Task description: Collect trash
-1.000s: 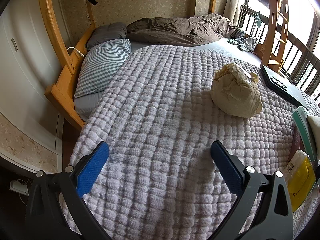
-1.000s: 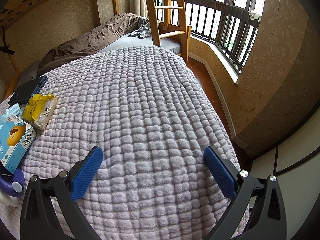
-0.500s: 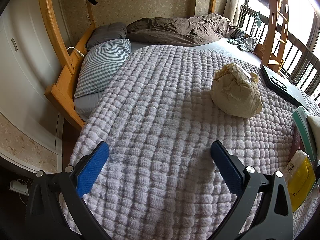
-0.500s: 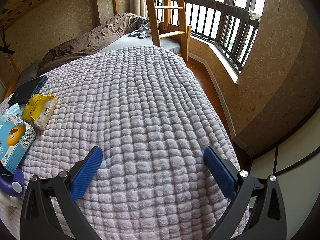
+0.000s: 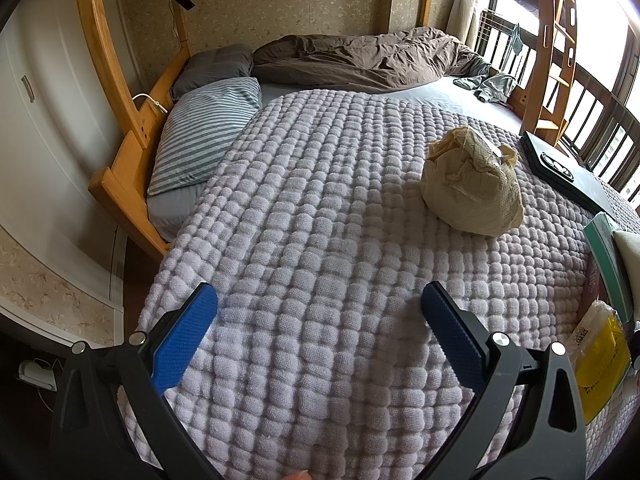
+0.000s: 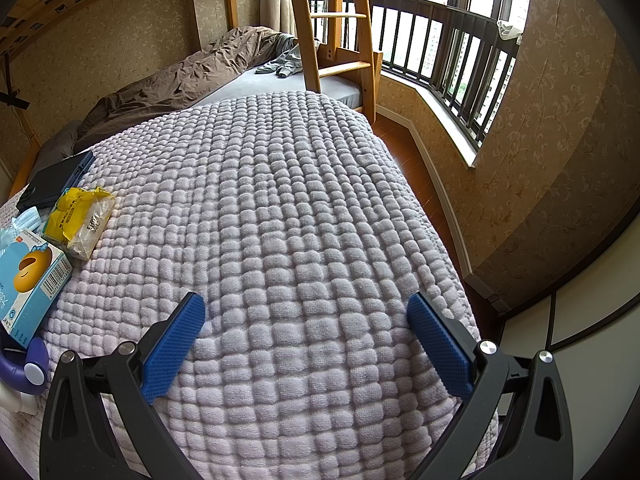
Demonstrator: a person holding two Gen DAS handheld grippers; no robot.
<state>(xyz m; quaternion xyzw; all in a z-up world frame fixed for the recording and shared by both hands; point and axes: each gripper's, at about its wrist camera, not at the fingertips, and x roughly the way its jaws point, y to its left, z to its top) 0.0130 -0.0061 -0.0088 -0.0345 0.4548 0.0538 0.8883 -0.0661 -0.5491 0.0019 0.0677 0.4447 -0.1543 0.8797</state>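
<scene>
A: Left hand-held gripper [image 5: 318, 306]?
B: Spread wide, nothing between the blue pads [image 5: 182, 340]. Hovering low in frame over the lilac waffle blanket [image 5: 320, 220], clear of every item.

A: Right hand-held gripper [image 6: 306, 312]?
B: Same. Spread apart, nothing gripped, lower centre of frame above bare blanket [image 6: 300, 208].

A: Trash locations?
B: Left view: crumpled beige paper bag [image 5: 472, 188], right of centre, sitting on the blanket, well apart from the pads. Yellow and clear plastic wrapper [image 5: 600, 360] at the lower right edge, just beside the right finger's frame, not touching as far as visible.
Right view: same kind of yellow wrapper [image 6: 80, 220] at mid left, flat on the blanket. Light blue box with an orange print and barcode [image 6: 28, 276] just below it, close or touching, cannot tell which. Pale blue face mask [image 6: 24, 220] at the far left edge above the box.

A: Non-trash?
B: Dark flat case [image 5: 560, 168] at the right in the left view; dark blue case [image 6: 56, 180] upper left of the wrapper in the right view. Green book edge [image 5: 606, 260] at the right border. Purple rounded object [image 6: 28, 368] at lower left, partly cut off, unidentifiable.

A: Surroundings?
B: Striped pillow [image 5: 208, 128] and grey pillow [image 5: 216, 68] at upper left, brown duvet [image 5: 360, 60] bunched across the top. Wooden ladder [image 6: 332, 32] at top centre in the right view, window railing [image 6: 448, 48] at upper right.
</scene>
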